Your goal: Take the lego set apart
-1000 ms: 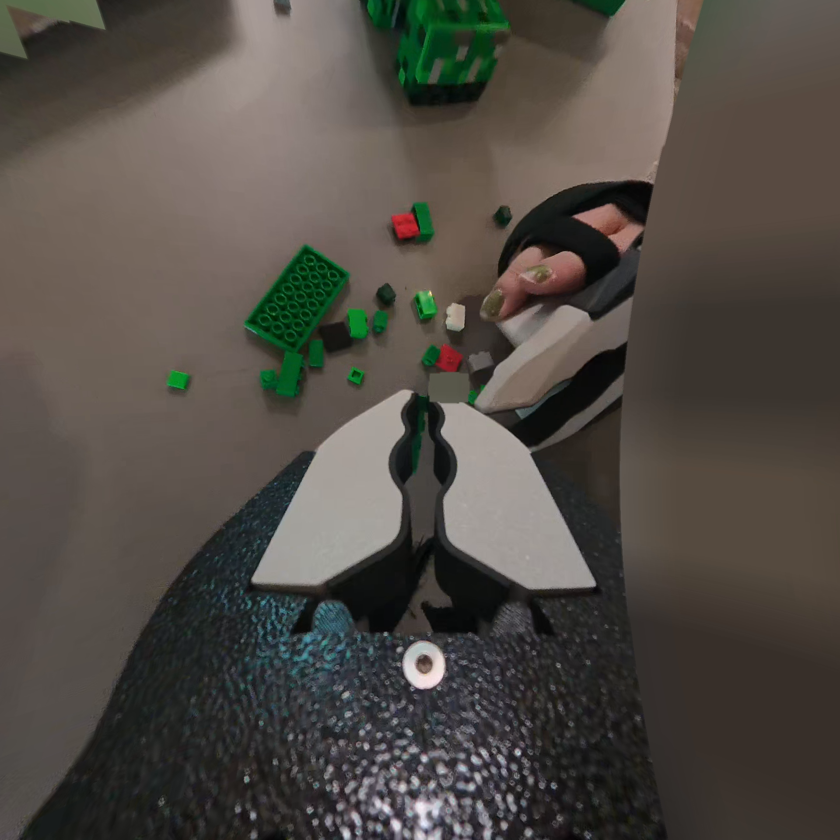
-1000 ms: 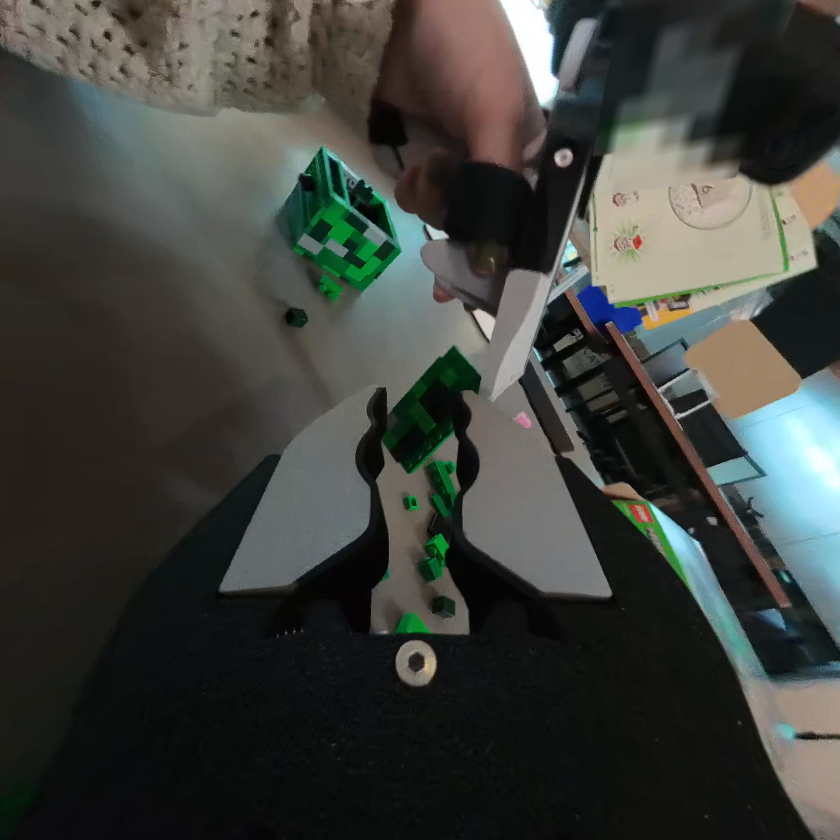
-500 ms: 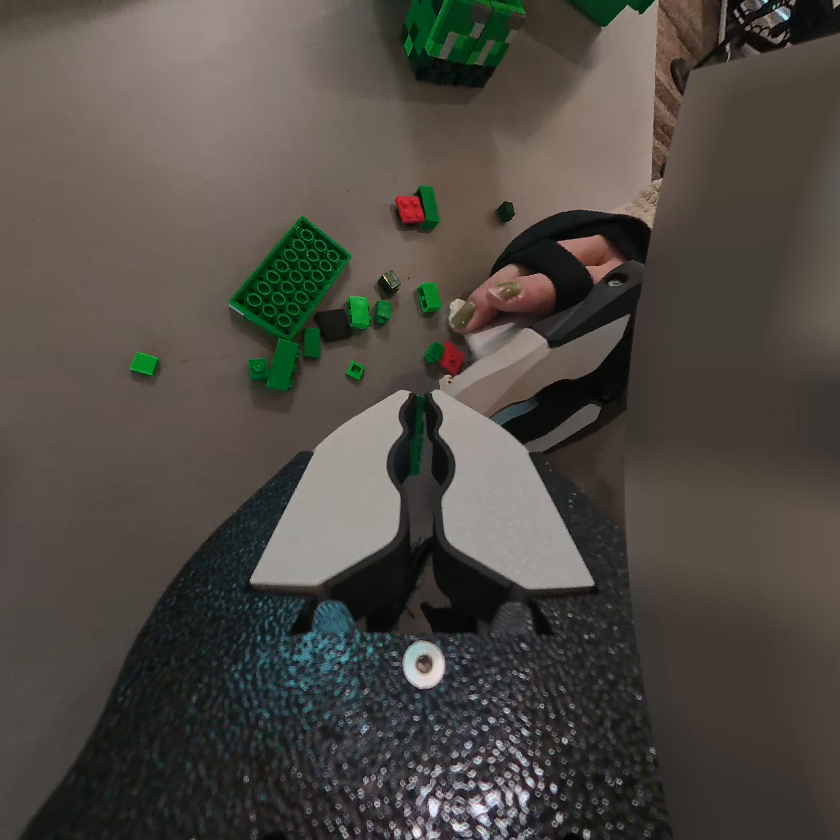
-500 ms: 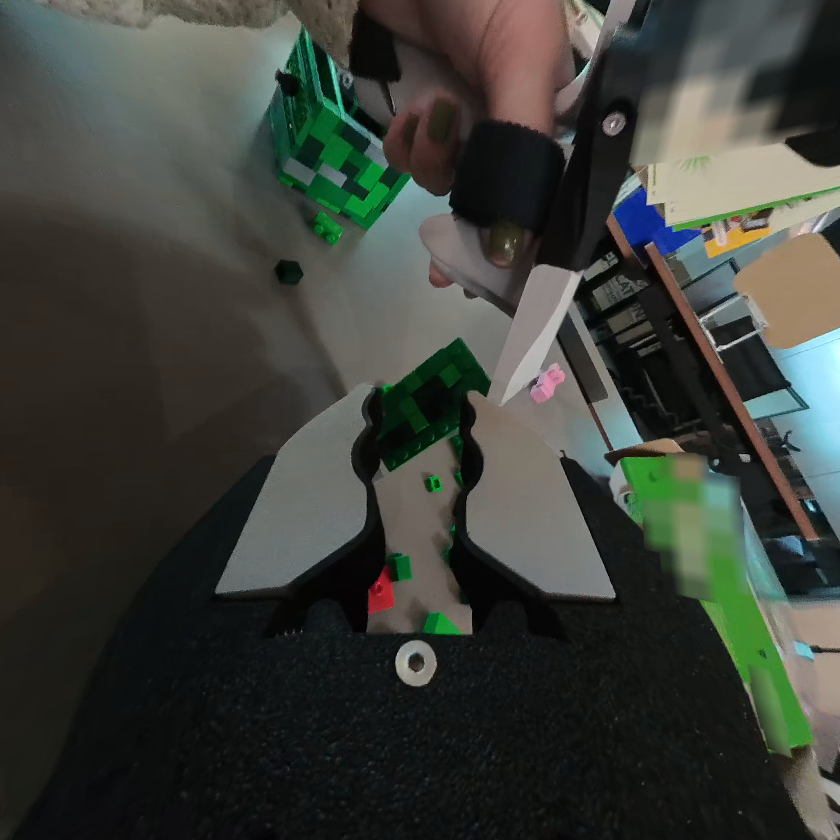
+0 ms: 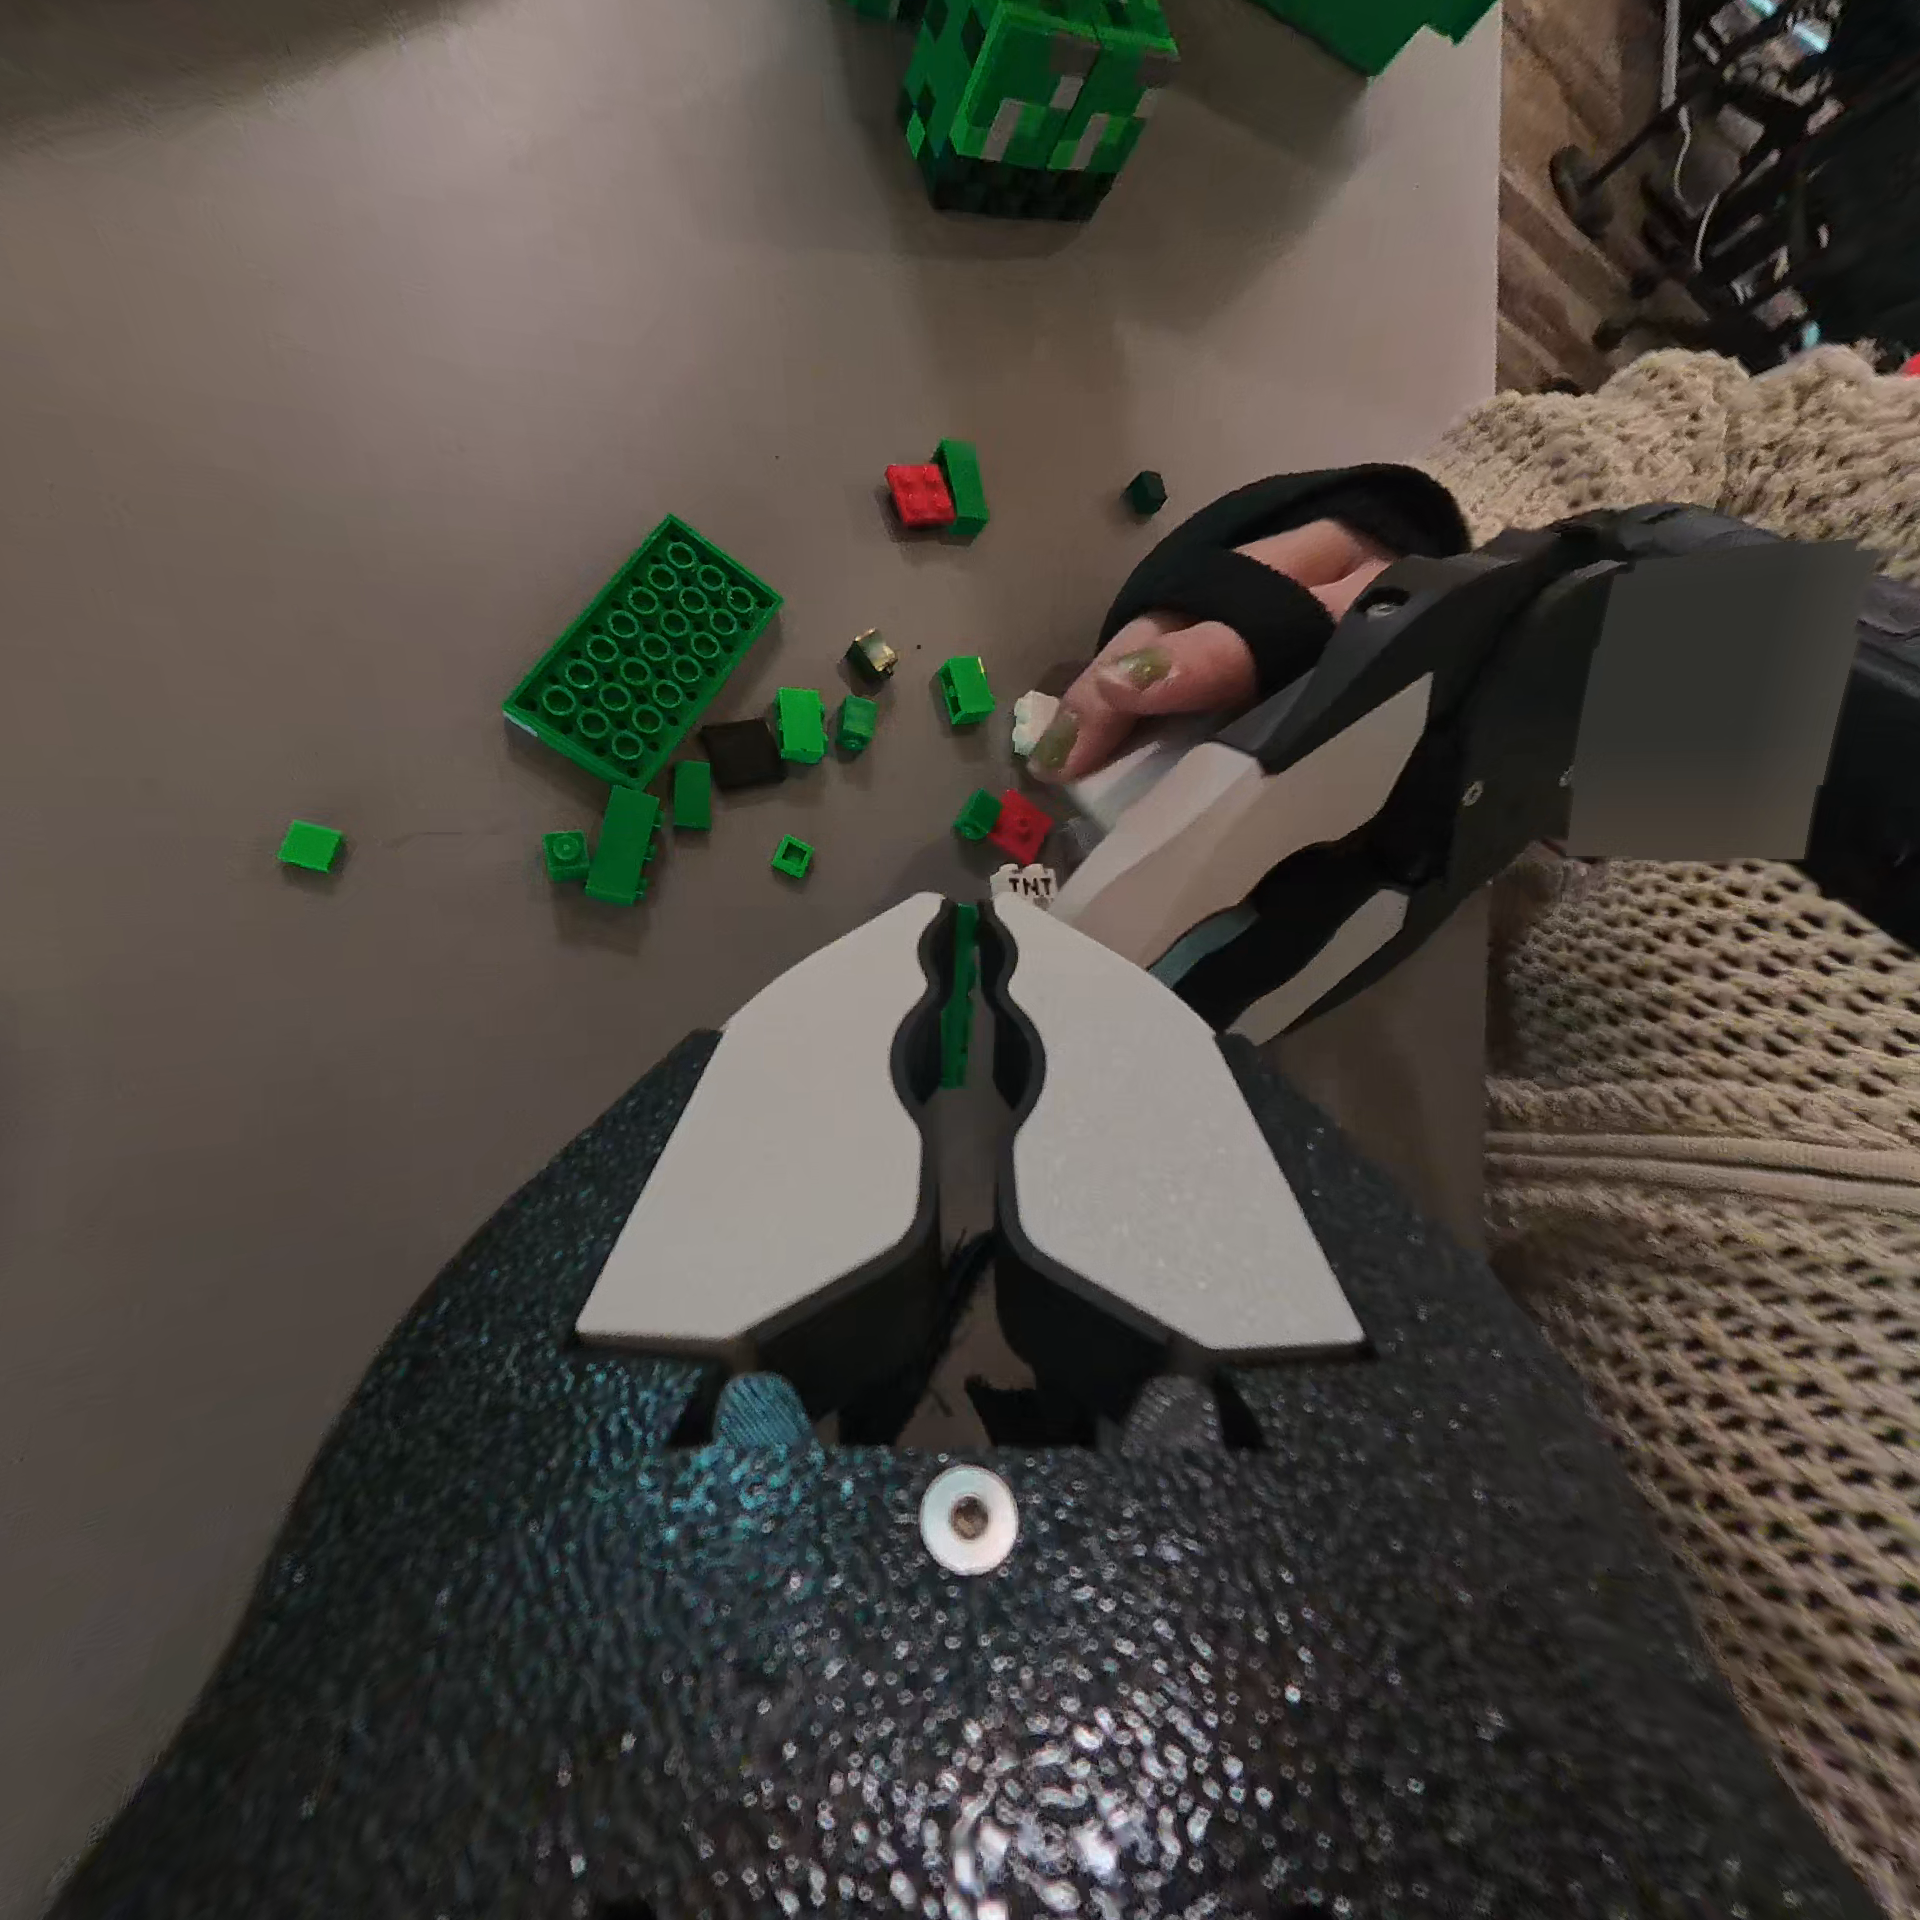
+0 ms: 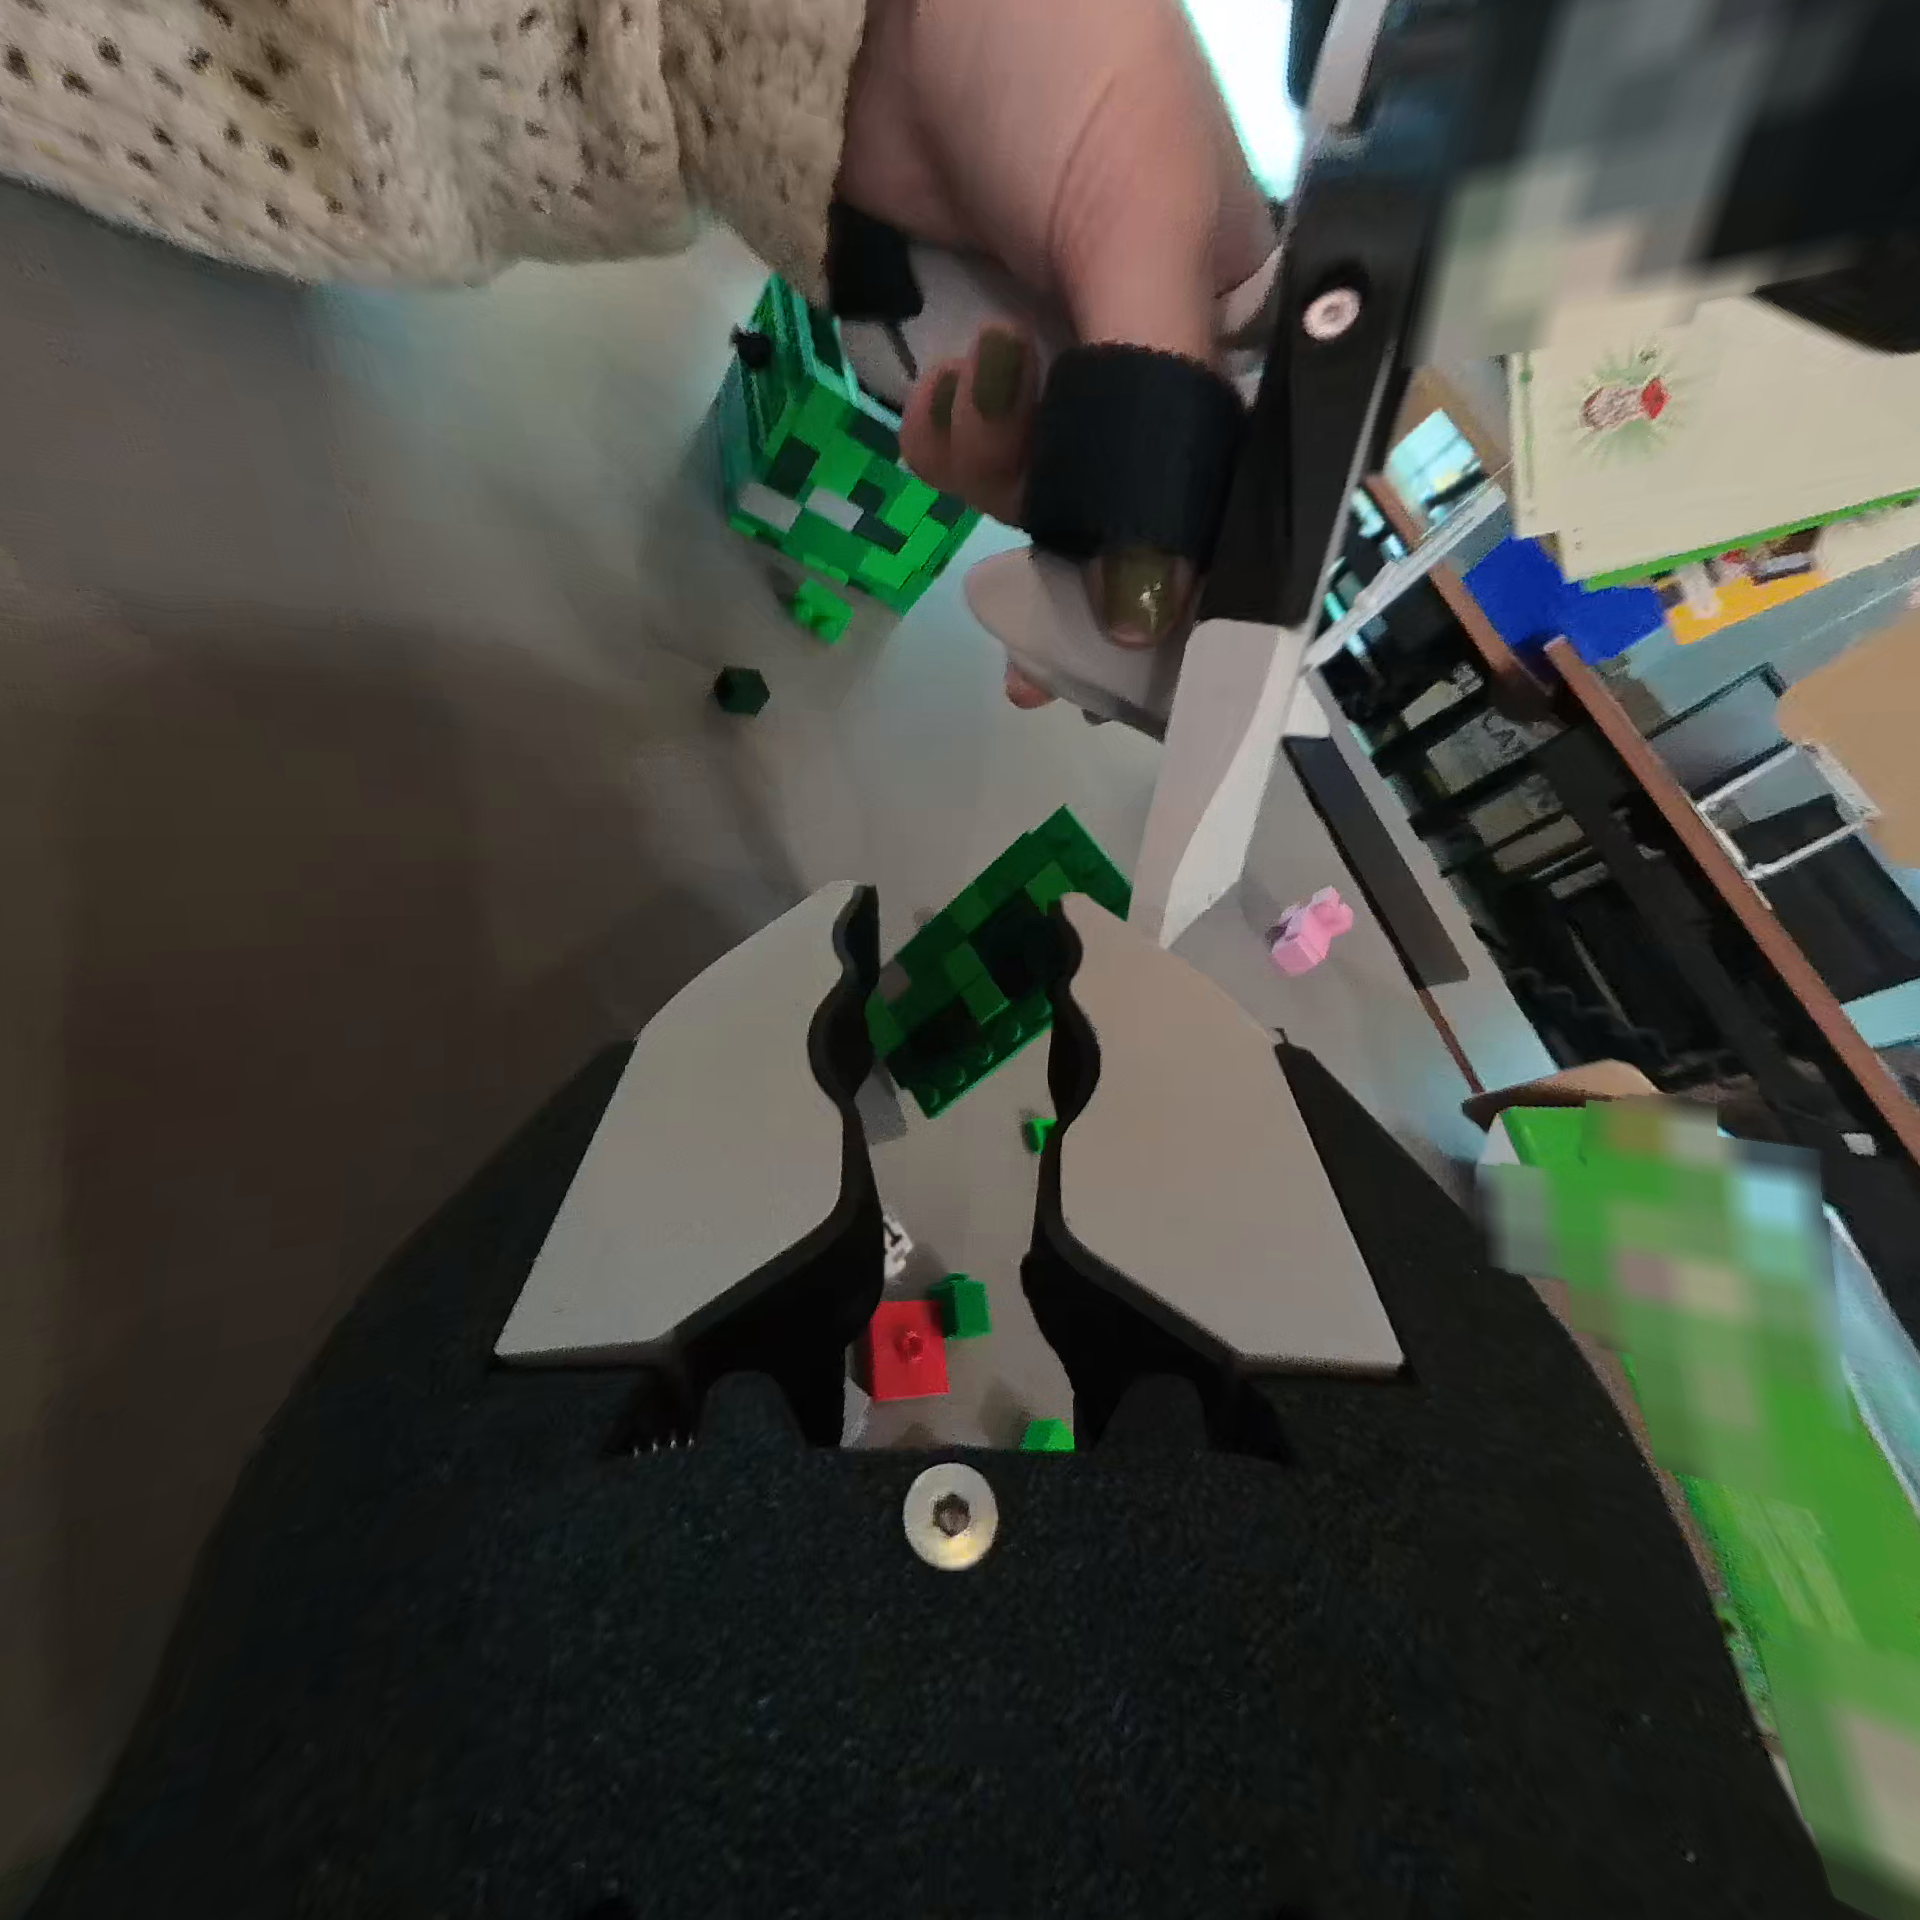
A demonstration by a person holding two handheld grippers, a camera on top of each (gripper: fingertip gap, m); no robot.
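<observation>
A flat green and black lego panel hangs above the table between both grippers. My left gripper is shut on it, and the panel shows edge-on between its fingers. My right gripper has the panel's other end pinched between its fingertips. The left gripper's white finger meets the panel from above. The right gripper's finger comes in from the right beside my left fingertips. A large green block-shaped lego head stands at the far end of the table and also shows in the right wrist view.
Loose bricks lie on the grey table below: a green studded plate, red bricks and several small green ones. A pink piece lies near the table edge. A person's knitted sleeve is at the right. Both grippers' tips are close together, under 4 cm apart. Left tips and right tips are each some 25 cm from the large green block-shaped lego head.
Both grippers keep the panel between them. The pair has shifted over the table: the loose bricks have slid in both views, and the block head looks nearer in the right wrist view.
</observation>
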